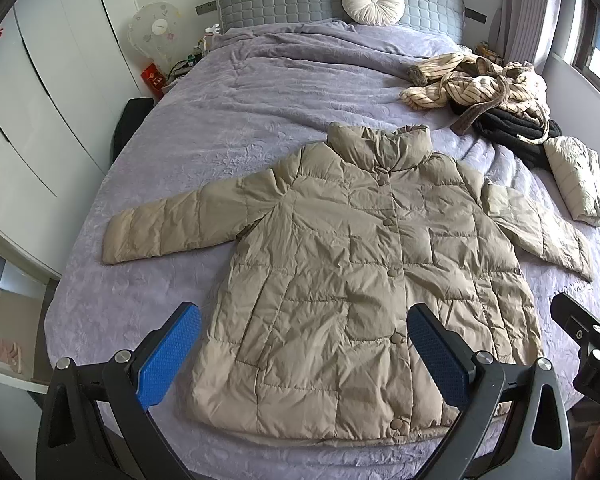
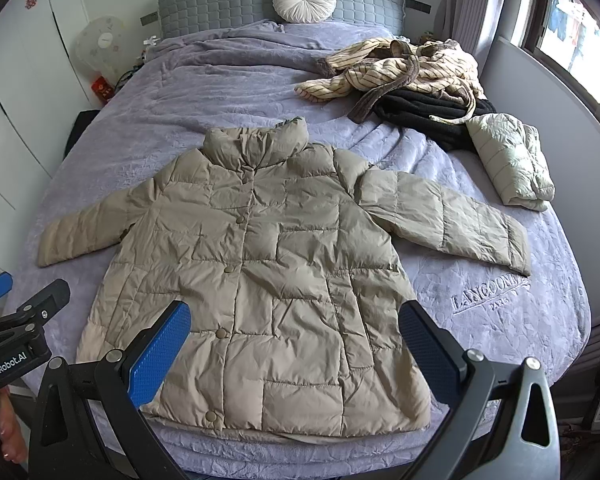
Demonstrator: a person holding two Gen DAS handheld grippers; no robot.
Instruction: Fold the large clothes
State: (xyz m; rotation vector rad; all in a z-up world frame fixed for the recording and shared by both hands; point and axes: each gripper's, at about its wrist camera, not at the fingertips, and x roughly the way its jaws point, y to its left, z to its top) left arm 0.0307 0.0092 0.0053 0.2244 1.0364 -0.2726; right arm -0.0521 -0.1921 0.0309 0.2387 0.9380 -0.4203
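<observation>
Tan puffer jacket [image 1: 340,280] lies flat, buttoned, sleeves spread, centre frame on the purple bed [image 1: 220,120]. Left hand-held gripper [image 1: 304,356] and right hand-held gripper [image 2: 296,354] both gape wide over the hem, holding nothing. Risk: slick puffy fabric slips from a shallow pinch, or the fold springs back; clothes pile [image 2: 412,76] upper right crowds the sleeve.

The purple bedspread [image 2: 500,340] is embossed with what looks like "LANCOONE PARIS". White "GenRobot.AI" is printed on the left gripper [image 2: 8,364].
</observation>
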